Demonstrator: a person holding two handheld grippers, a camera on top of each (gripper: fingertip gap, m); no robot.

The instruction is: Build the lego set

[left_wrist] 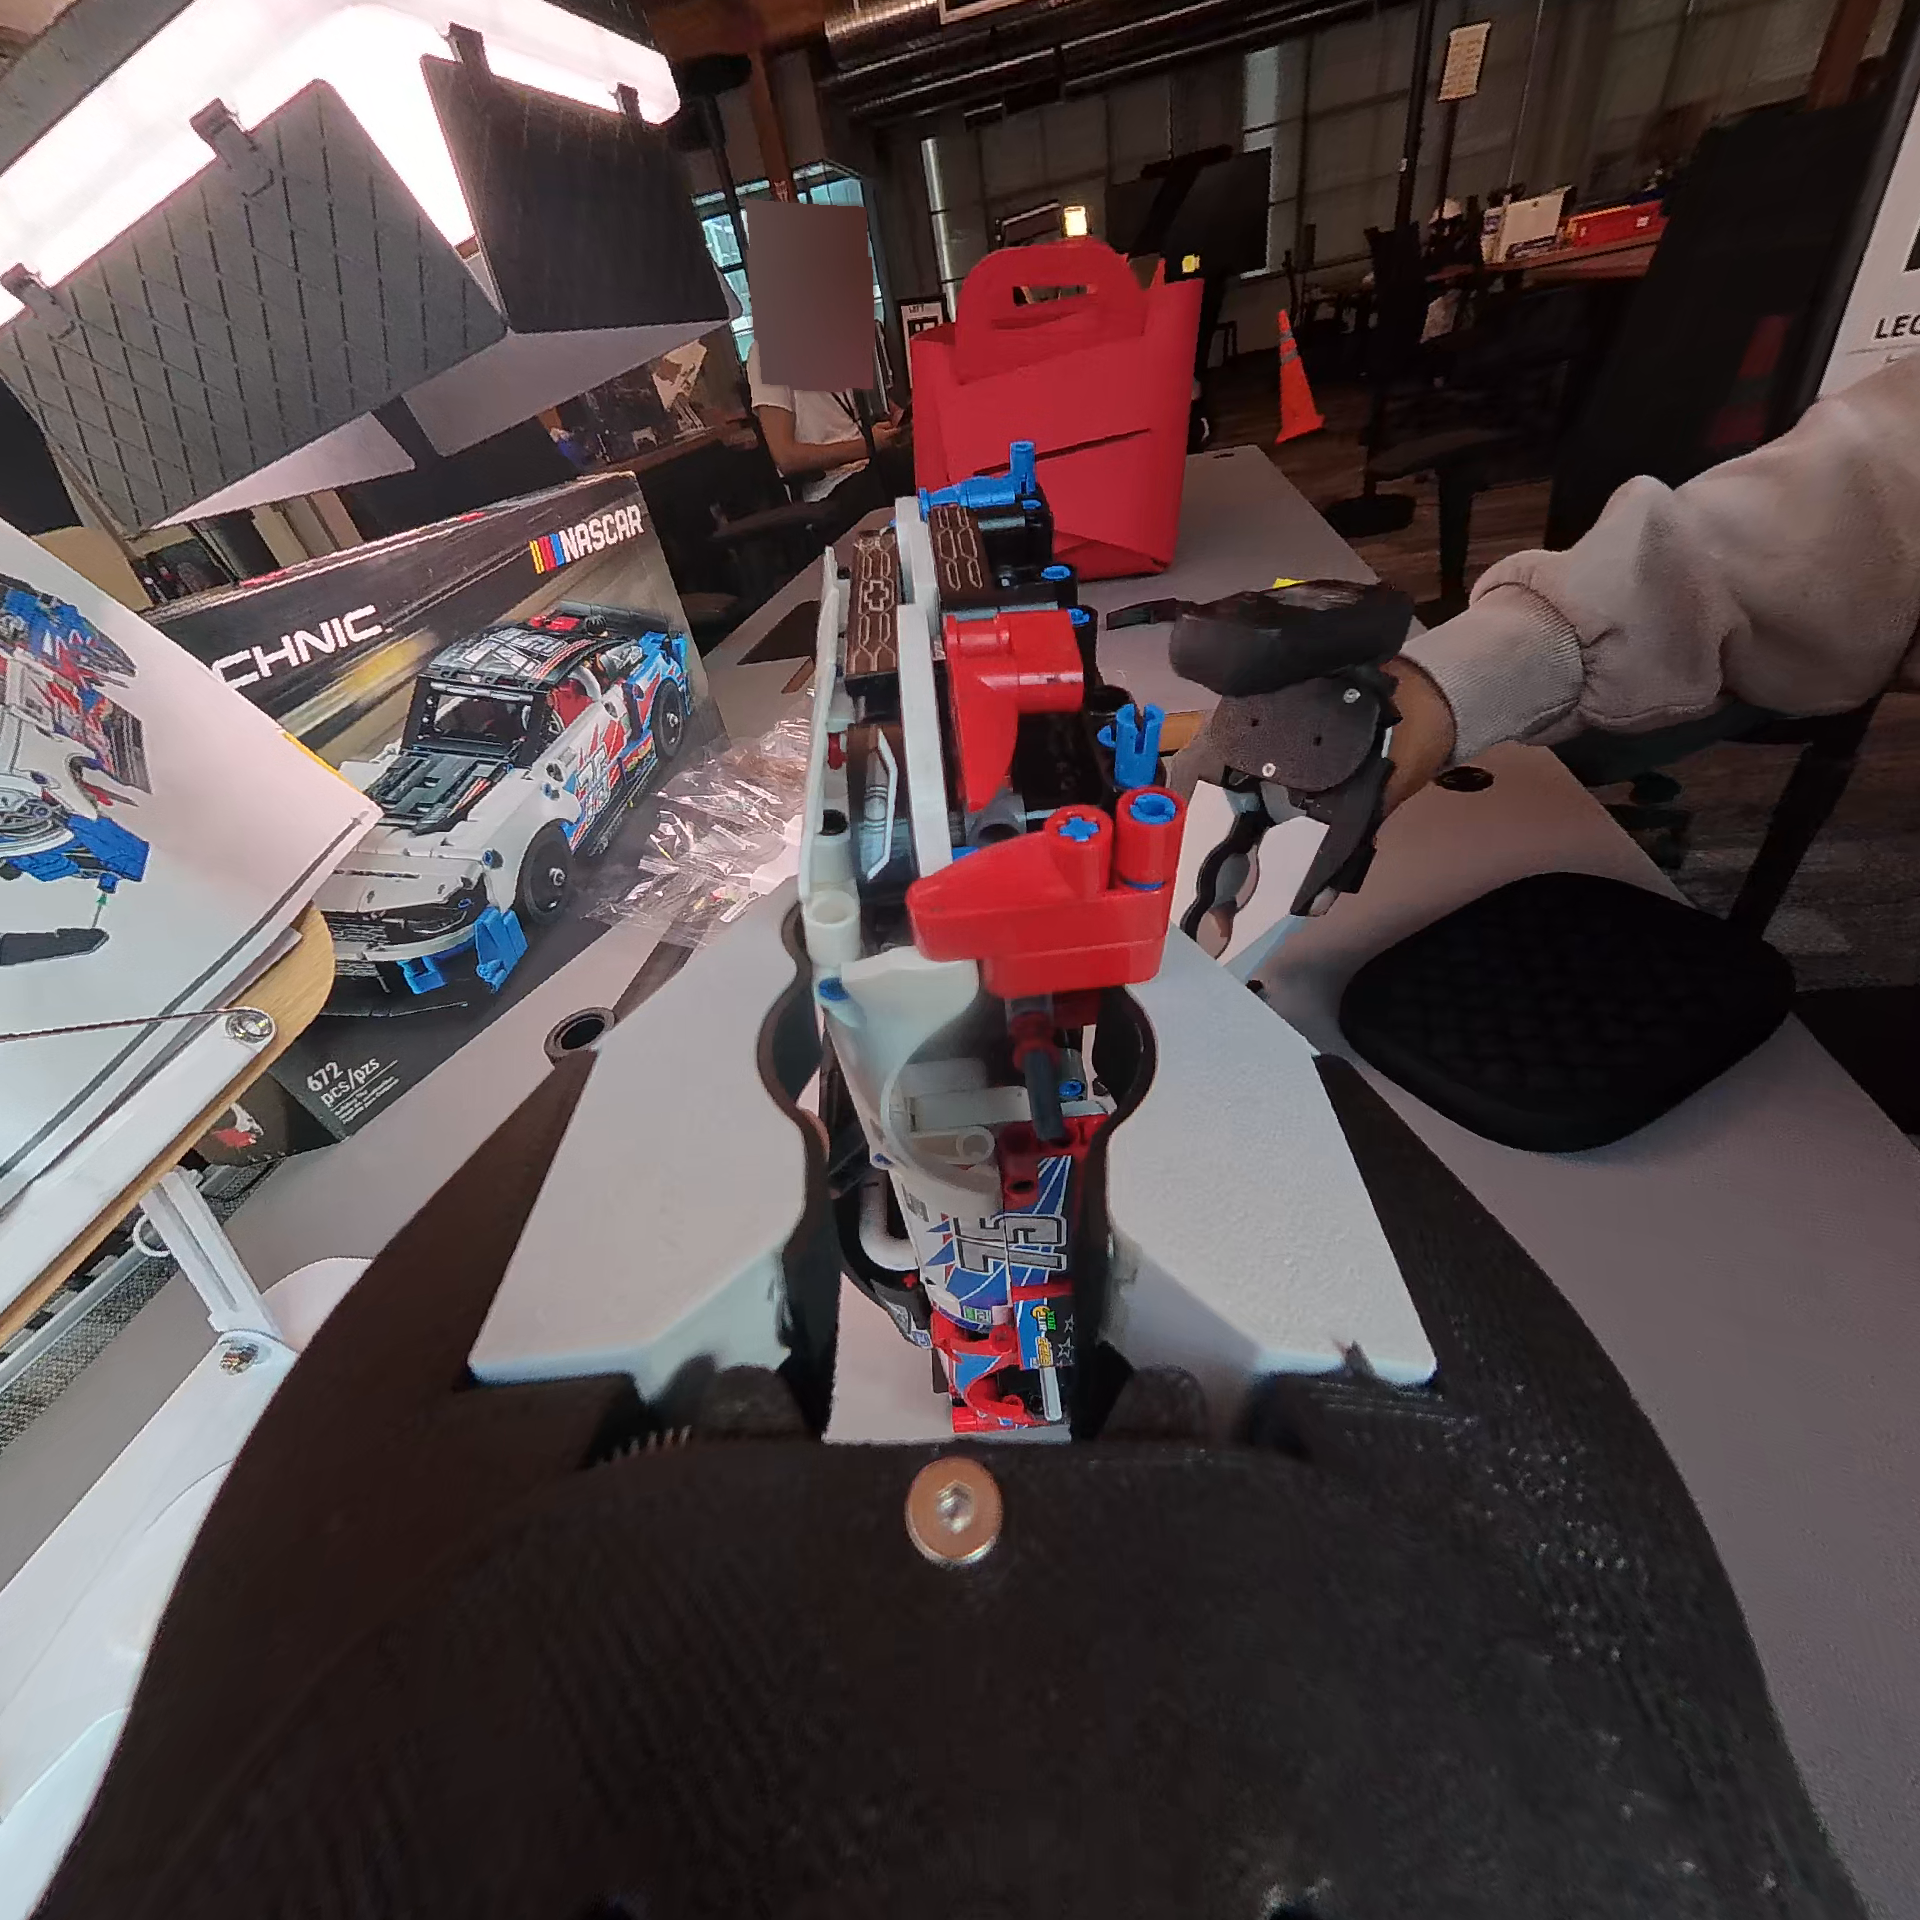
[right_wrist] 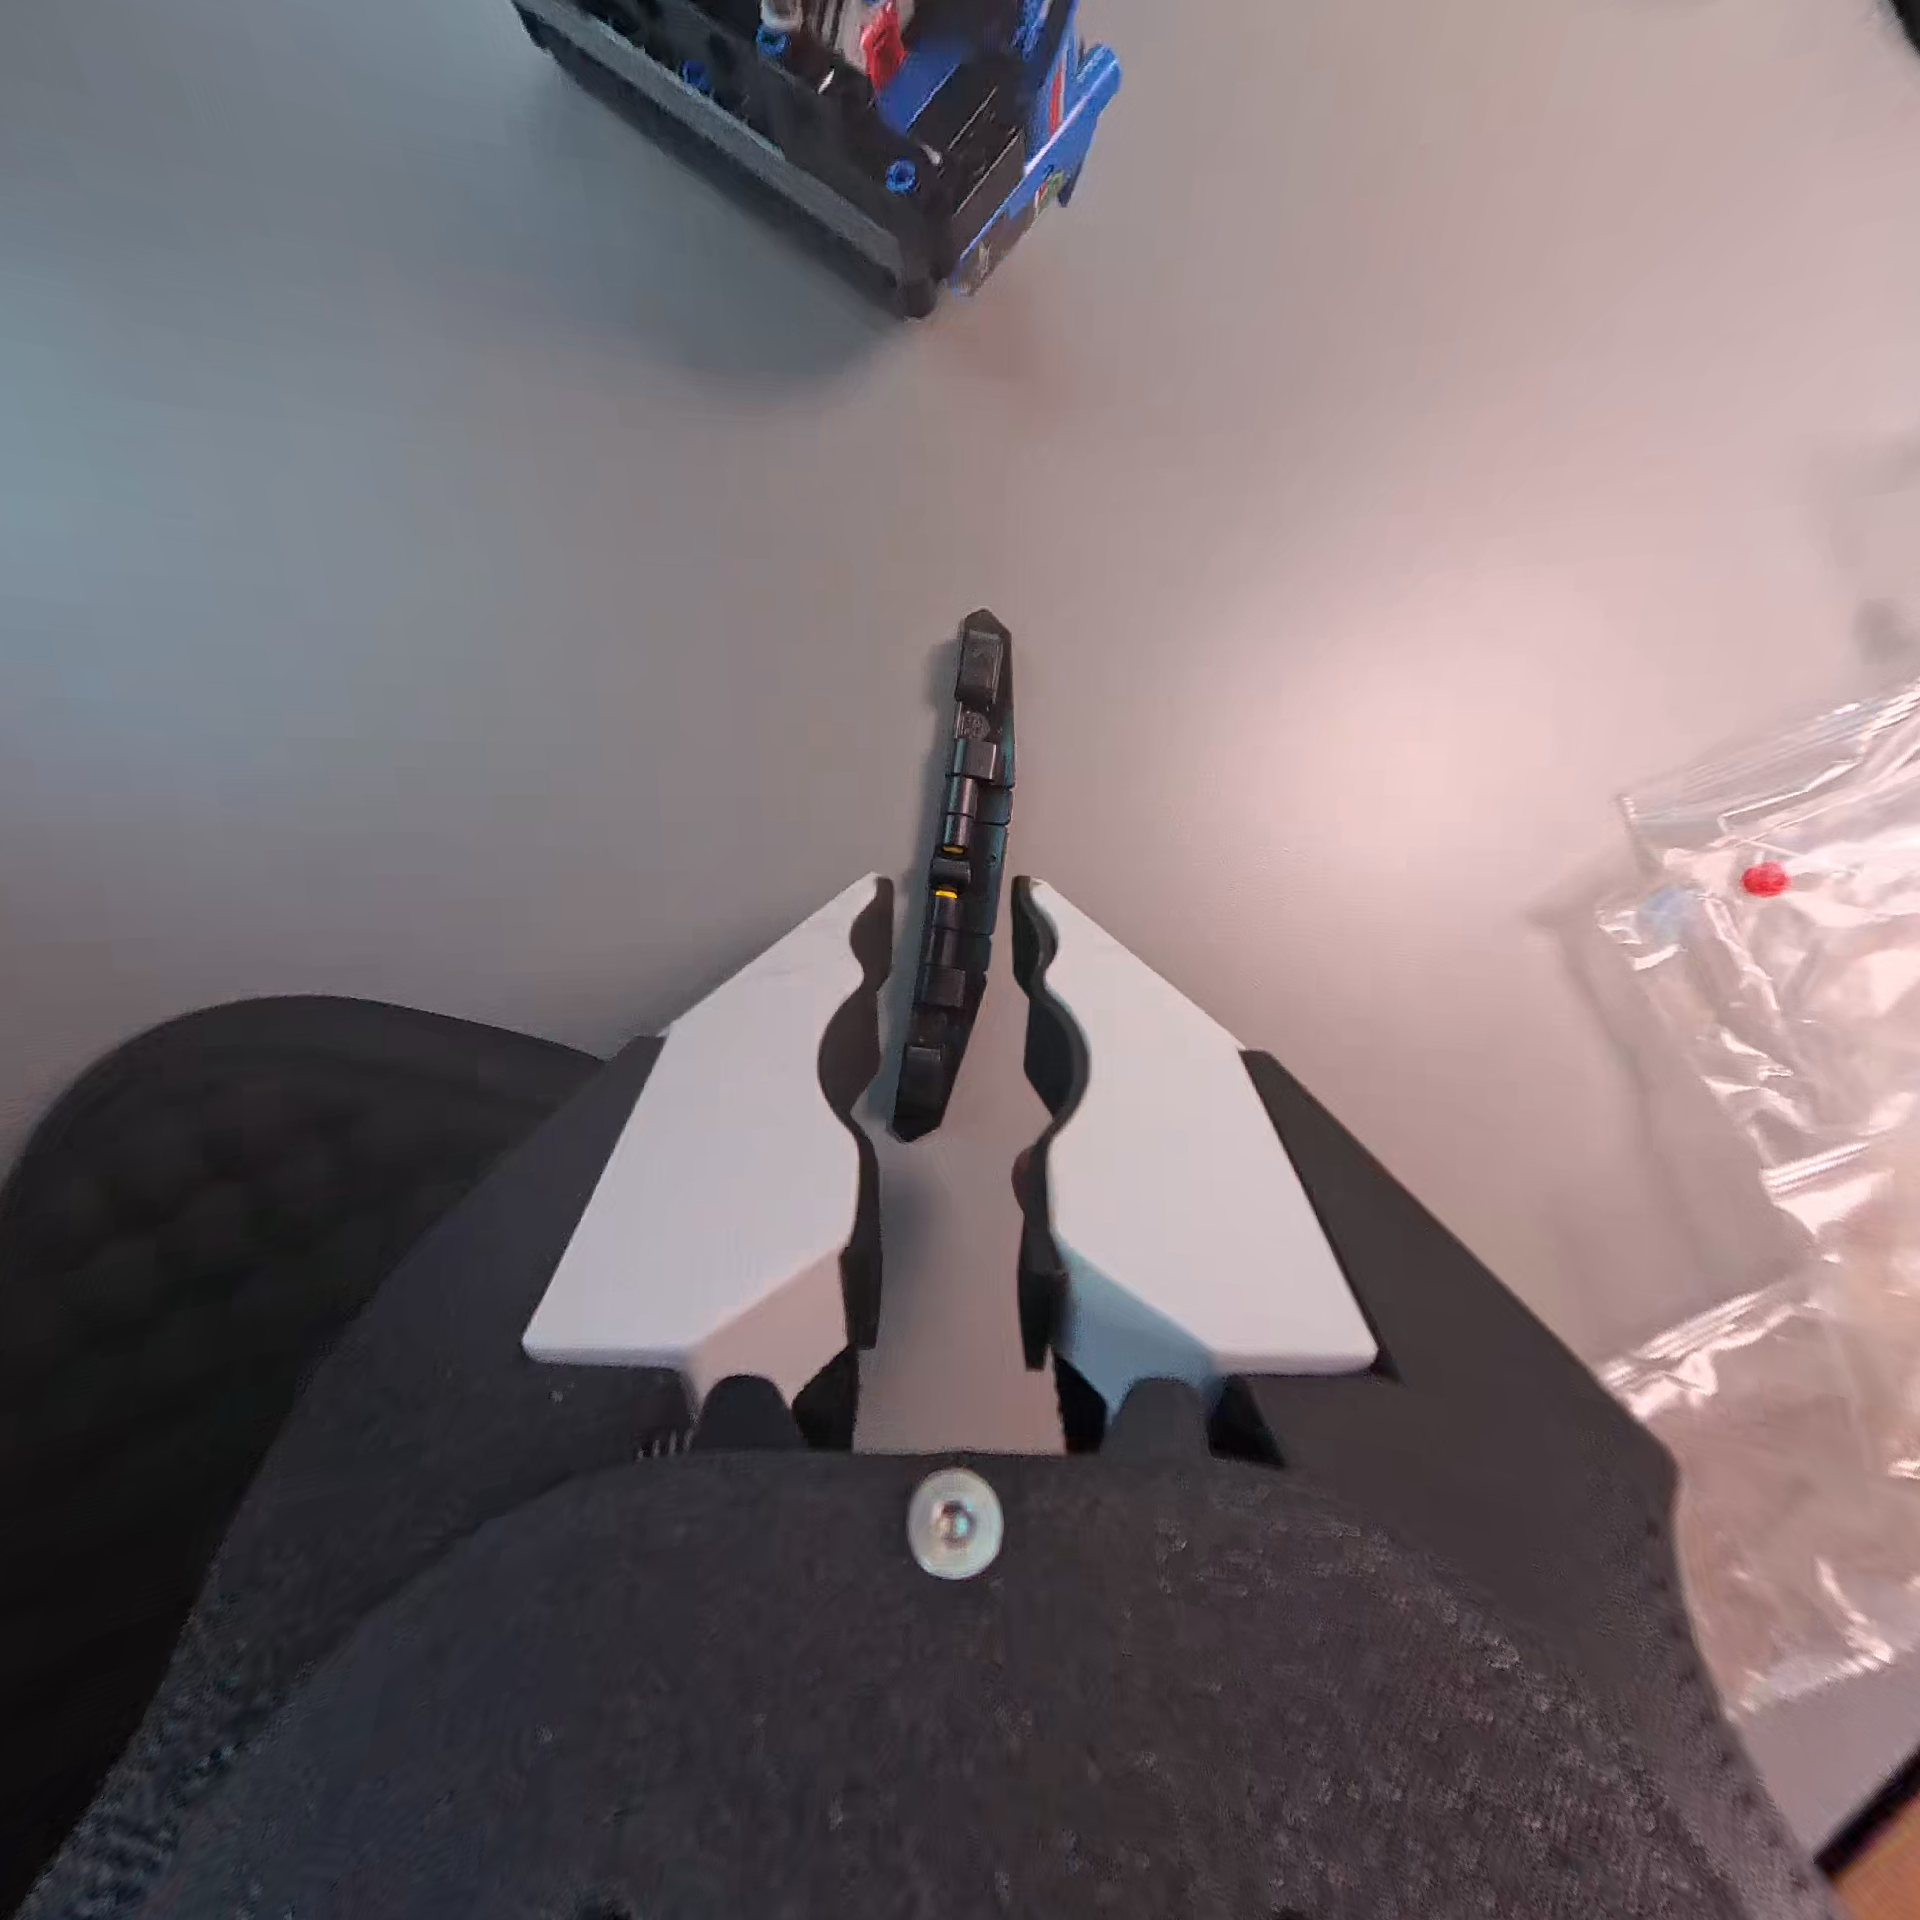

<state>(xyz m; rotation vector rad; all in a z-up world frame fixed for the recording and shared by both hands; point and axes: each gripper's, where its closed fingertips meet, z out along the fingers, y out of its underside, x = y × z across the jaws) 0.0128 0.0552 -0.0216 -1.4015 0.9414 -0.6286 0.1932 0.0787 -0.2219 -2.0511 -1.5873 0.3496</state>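
My left gripper [left_wrist: 977,935] is shut on the partly built lego car [left_wrist: 966,790]. The car is white, red, blue and black, and it stands on its side between my pads, reaching away from me. One end of the car also shows at the top of the right wrist view [right_wrist: 831,135]. My right gripper [right_wrist: 954,888] is open and points down at the grey table [right_wrist: 416,623]. A long, thin black lego piece [right_wrist: 977,727] lies on the table between its fingers. There is a gap between this piece and the right pad. The right gripper also shows in the left wrist view [left_wrist: 1262,914], to the right of the car.
The set's box [left_wrist: 447,748] and an open instruction booklet [left_wrist: 135,810] stand at the left. A red bag [left_wrist: 1049,416] is behind the car. A black mat [left_wrist: 1558,1018] lies at the right. Clear plastic bags lie on the table [right_wrist: 1787,1039]. My hands' fingertips stand some 25 cm from each other.
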